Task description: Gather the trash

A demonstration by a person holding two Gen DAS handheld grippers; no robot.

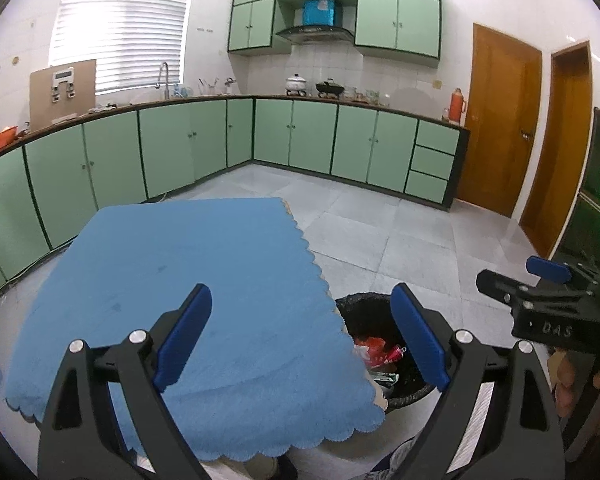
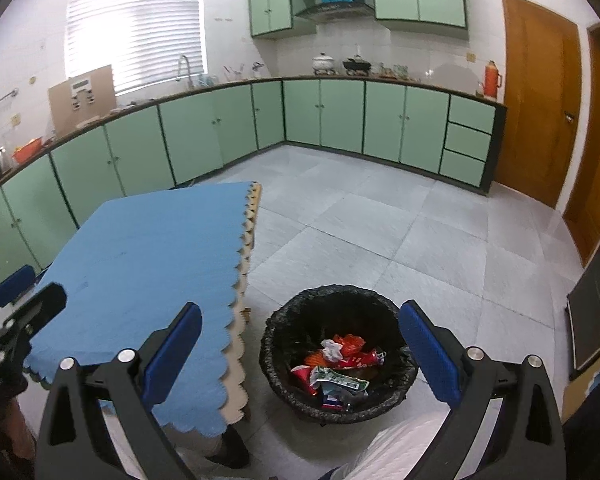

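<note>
Trash bin (image 2: 336,350) lined with a black bag, on the tiled floor (image 2: 380,232) just beside the table's right edge. Inside: red wrappers (image 2: 350,346), crumpled white paper (image 2: 332,350), a green-and-white packet (image 2: 340,380). Table under a bare blue scalloped cloth (image 1: 180,280). Left gripper (image 1: 300,336) above the table's near right corner, jaws wide, empty. Right gripper (image 2: 300,352) above the bin, jaws wide, empty.

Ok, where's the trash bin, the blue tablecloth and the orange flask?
trash bin (image 2: 278,316), right wrist view, on its black rim
blue tablecloth (image 1: 188,248), left wrist view, on its flat top
orange flask (image 2: 491,79), right wrist view, on its body
</note>
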